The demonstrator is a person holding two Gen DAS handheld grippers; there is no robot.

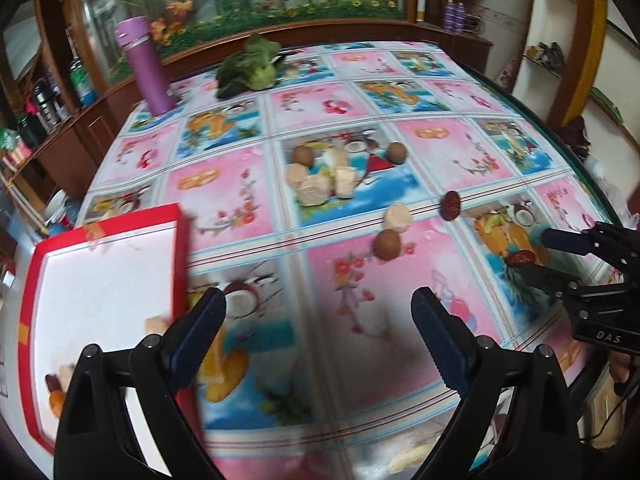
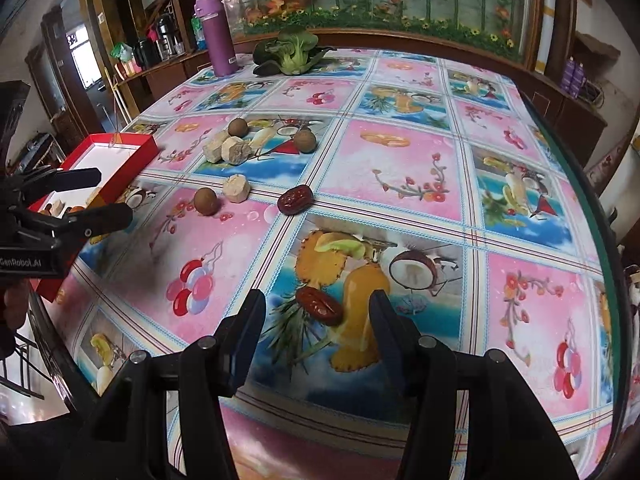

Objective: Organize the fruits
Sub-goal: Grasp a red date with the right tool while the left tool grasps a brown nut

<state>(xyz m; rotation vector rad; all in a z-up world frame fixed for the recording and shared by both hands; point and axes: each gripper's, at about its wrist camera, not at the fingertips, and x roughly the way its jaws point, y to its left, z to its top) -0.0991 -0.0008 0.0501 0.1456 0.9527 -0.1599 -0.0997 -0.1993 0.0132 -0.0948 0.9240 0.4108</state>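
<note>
A dark red date (image 2: pixel 320 306) lies on the fruit-print tablecloth between the fingers of my right gripper (image 2: pixel 316 312), which is open with a gap on each side. The left wrist view shows that gripper (image 1: pixel 536 258) around the same date (image 1: pixel 522 258). A second date (image 2: pixel 295 199) lies further in, near a brown longan (image 2: pixel 206 201) and a pale chunk (image 2: pixel 237 188). More pale chunks (image 2: pixel 228 148) and longans lie in a cluster behind them. My left gripper (image 1: pixel 318 312) is open and empty beside the red box (image 1: pixel 178 264), which holds a few pieces (image 1: pixel 56 392).
A purple bottle (image 2: pixel 218 36) and a green leafy vegetable (image 2: pixel 290 54) stand at the table's far edge. The table's curved edge (image 2: pixel 592 200) runs down the right side. Wooden cabinets and shelves surround the table.
</note>
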